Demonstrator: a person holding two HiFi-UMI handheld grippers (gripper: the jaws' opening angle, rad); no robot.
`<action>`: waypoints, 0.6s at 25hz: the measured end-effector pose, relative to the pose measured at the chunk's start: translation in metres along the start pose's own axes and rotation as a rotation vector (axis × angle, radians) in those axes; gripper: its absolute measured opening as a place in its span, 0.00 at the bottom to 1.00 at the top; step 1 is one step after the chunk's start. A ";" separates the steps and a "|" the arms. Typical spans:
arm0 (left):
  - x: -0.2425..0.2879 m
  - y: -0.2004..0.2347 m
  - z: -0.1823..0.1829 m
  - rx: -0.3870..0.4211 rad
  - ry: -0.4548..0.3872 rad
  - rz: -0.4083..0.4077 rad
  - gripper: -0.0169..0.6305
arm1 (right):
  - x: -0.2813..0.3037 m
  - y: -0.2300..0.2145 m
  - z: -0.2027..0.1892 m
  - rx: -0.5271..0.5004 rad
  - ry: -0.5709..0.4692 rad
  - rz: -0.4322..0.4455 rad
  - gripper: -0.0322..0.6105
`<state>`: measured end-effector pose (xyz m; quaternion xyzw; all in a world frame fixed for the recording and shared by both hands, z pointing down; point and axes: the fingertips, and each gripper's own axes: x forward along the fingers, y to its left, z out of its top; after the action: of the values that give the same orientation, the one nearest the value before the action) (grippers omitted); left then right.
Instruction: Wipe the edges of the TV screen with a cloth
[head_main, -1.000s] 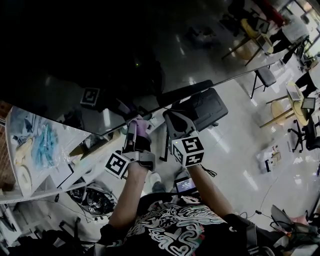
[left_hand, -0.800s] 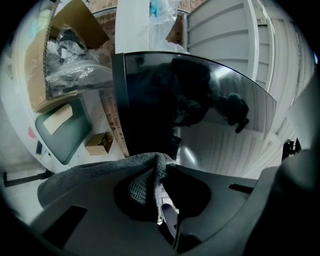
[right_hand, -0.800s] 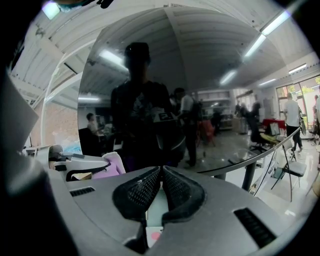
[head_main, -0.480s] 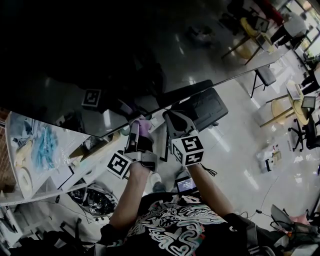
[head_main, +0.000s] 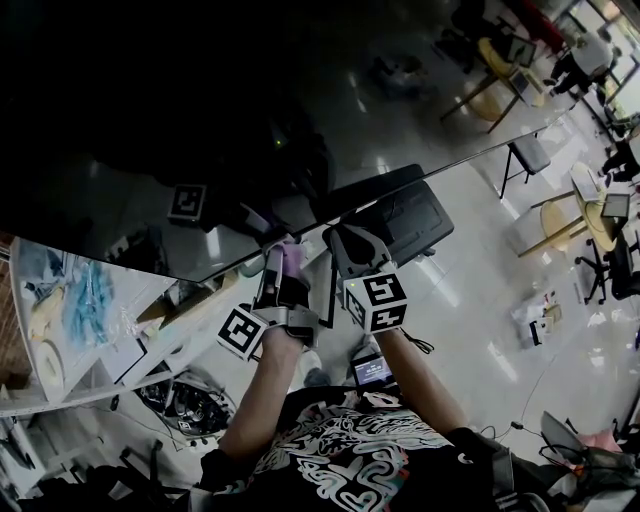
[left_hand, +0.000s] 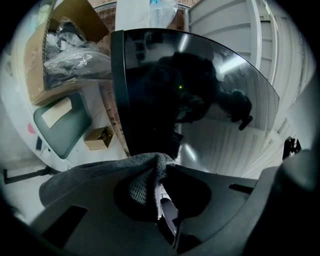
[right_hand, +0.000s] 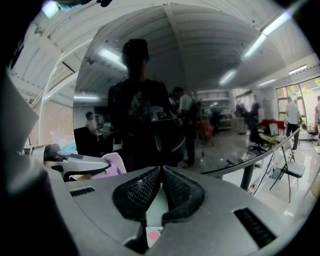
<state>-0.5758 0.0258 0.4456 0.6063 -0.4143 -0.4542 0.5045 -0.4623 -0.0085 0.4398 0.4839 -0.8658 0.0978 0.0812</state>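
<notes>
The left gripper (head_main: 277, 256) is clamping a pale purple cloth (head_main: 291, 253) and pressing it against the near edge of the TV screen (head_main: 200, 120), a little left of the middle of the head view. In the left gripper view, the left gripper (left_hand: 159, 166) is pinching a fold of the cloth (left_hand: 90, 172) tight between its jaws. The cloth is looking grey there and is bunching over the left jaw. The dark TV screen (left_hand: 200, 100) is standing right behind it, with one edge running upward on the left.

Compared with a second ago, the left gripper is sitting slightly farther right along the edge. Its marker cube (head_main: 242, 332) and that cube's reflection in the glass are lying a little farther right too, and the cloth is sitting farther right with the gripper.

The right gripper (head_main: 342, 236) is staying almost exactly where it was, just to the right of the left one and pointing at the same edge. In its own view the right gripper (right_hand: 161, 169) is holding nothing, with its jaws meeting at the tips. The TV screen (right_hand: 150, 75) is filling the space ahead and reflecting the person, and the cloth (right_hand: 116, 165) is peeking in at the left.

At the far left a white counter (head_main: 60, 395) is carrying blue packets (head_main: 85, 295), as before.
</notes>
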 end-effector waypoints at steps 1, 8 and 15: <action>0.001 0.000 -0.001 -0.002 0.002 0.000 0.09 | 0.001 -0.001 0.000 0.000 0.002 -0.001 0.11; 0.006 0.003 -0.004 -0.013 0.010 0.002 0.09 | 0.007 -0.005 0.000 -0.003 0.005 -0.005 0.11; 0.013 0.004 -0.014 -0.012 0.027 0.004 0.09 | 0.008 -0.018 -0.002 0.003 0.009 -0.014 0.11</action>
<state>-0.5592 0.0161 0.4487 0.6082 -0.4061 -0.4476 0.5147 -0.4511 -0.0238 0.4451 0.4898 -0.8618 0.1007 0.0851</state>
